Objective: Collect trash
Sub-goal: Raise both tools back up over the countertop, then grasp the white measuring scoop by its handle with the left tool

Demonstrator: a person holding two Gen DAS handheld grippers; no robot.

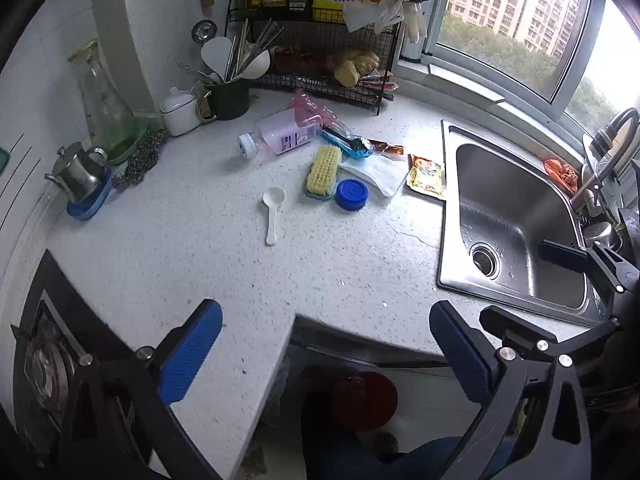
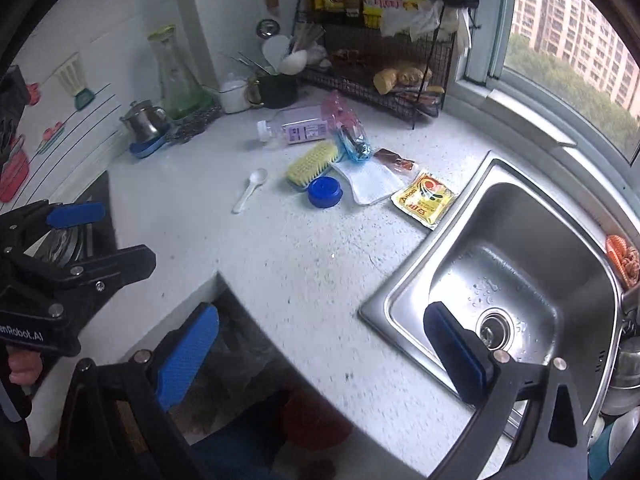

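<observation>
Litter lies at the back of the white counter (image 1: 224,272): a toppled pink bottle (image 1: 280,134) (image 2: 300,130), a blue plastic wrapper (image 1: 346,142) (image 2: 352,144), a red-brown wrapper (image 1: 386,147) (image 2: 396,162), a yellow sachet (image 1: 427,176) (image 2: 425,199), a white paper towel (image 1: 378,172) (image 2: 370,182), a blue lid (image 1: 352,195) (image 2: 325,192) and a white plastic spoon (image 1: 273,212) (image 2: 250,190). My left gripper (image 1: 326,344) (image 2: 104,236) hovers open and empty over the counter's front corner. My right gripper (image 2: 320,344) (image 1: 532,288) is open and empty beside the sink, well short of the litter.
A yellow scrub brush (image 1: 323,172) lies among the litter. The steel sink (image 1: 516,216) (image 2: 520,240) is at the right, the stove (image 1: 44,360) at the left. A wire rack (image 1: 320,52), a utensil cup (image 1: 230,98) and a kettle (image 1: 78,172) line the back. A red bin (image 1: 364,400) stands below the counter.
</observation>
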